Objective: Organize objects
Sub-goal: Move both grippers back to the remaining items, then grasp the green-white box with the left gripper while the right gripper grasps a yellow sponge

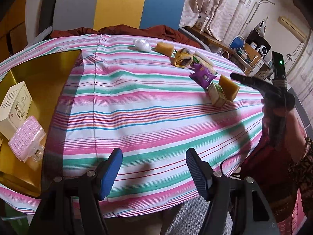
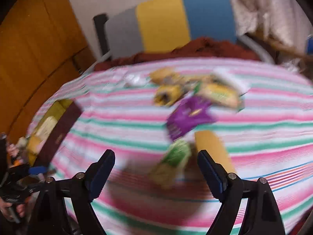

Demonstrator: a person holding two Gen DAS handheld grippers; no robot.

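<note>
Both grippers are held wide apart and empty: the left gripper [image 1: 154, 168] is seen above bare striped cloth [image 1: 137, 105] near the table's front edge, the right gripper [image 2: 156, 172] just short of a green box [image 2: 176, 156] and yellow sponge [image 2: 211, 146]. A gold tray [image 1: 45, 78] at the left edge is loaded with a white box [image 1: 13, 105] and pink case [image 1: 26, 137]. The remaining clutter, a purple packet [image 1: 203, 76] included, is strung along the far right edge.

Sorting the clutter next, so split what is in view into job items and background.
Job items: gold tray holding cream carton and pink plastic case; purple snack packet; green-and-white small box; yellow sponge block; white crumpled bag.

Background: striped tablecloth; grey-yellow-blue chair back; patterned curtains.
</note>
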